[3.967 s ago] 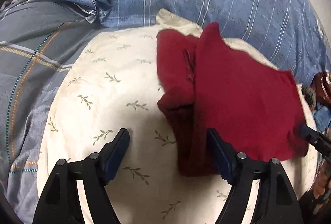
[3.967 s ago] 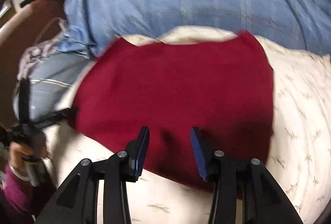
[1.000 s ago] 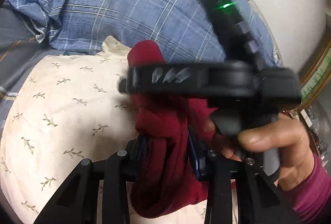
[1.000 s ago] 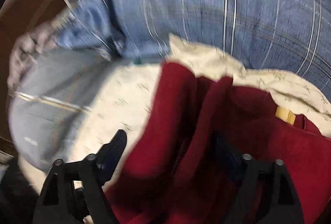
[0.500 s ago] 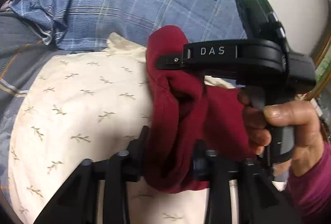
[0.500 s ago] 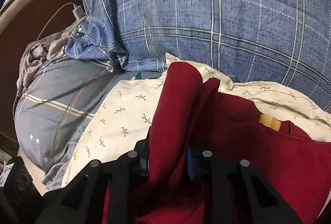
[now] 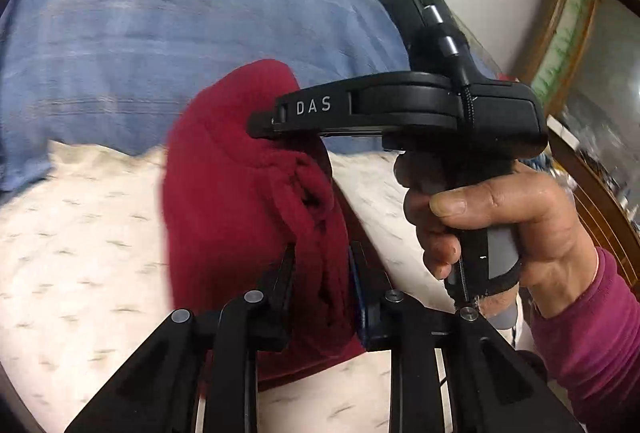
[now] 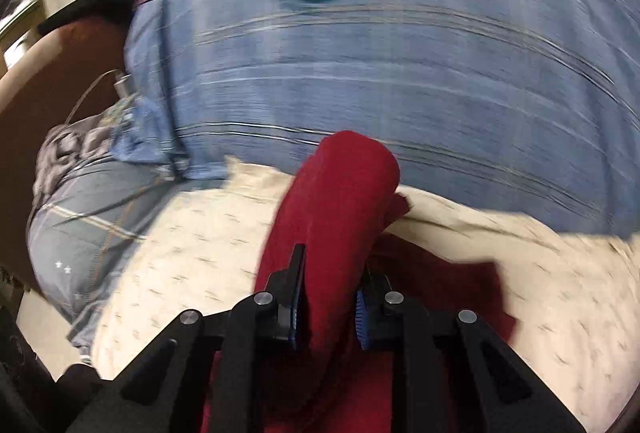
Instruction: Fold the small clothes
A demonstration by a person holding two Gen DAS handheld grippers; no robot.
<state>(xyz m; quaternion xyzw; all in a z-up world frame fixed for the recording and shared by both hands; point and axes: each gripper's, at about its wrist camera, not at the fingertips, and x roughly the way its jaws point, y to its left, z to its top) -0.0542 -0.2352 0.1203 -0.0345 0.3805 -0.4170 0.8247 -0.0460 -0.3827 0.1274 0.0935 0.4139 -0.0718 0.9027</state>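
A dark red garment [image 7: 224, 193] hangs bunched above the cream leaf-print pillow [image 7: 80, 233]. My left gripper [image 7: 322, 253] has a thick fold of it between its pads, and its jaws are still closing on the cloth. In the left wrist view, a person's hand [image 7: 500, 217] holds my right gripper [image 7: 260, 123], whose tips bite the garment's upper edge. In the right wrist view, my right gripper [image 8: 332, 261] pinches a rolled ridge of the red garment [image 8: 344, 185], its jaws also closing. More red cloth trails onto the pillow [image 8: 200, 233] below.
A big blue plaid pillow [image 8: 400, 73] with a round emblem rises behind the cream one. Grey checked bedding [image 8: 80, 201] and a charger cable [image 8: 92, 89] lie to the left. A wood-framed panel [image 7: 560, 33] stands at the right wall.
Both grippers have risen and swung with the red garment, lifting it off the cream pillow. Their jaws have narrowed on the cloth. Four seconds ago it lay flat with both grippers open.
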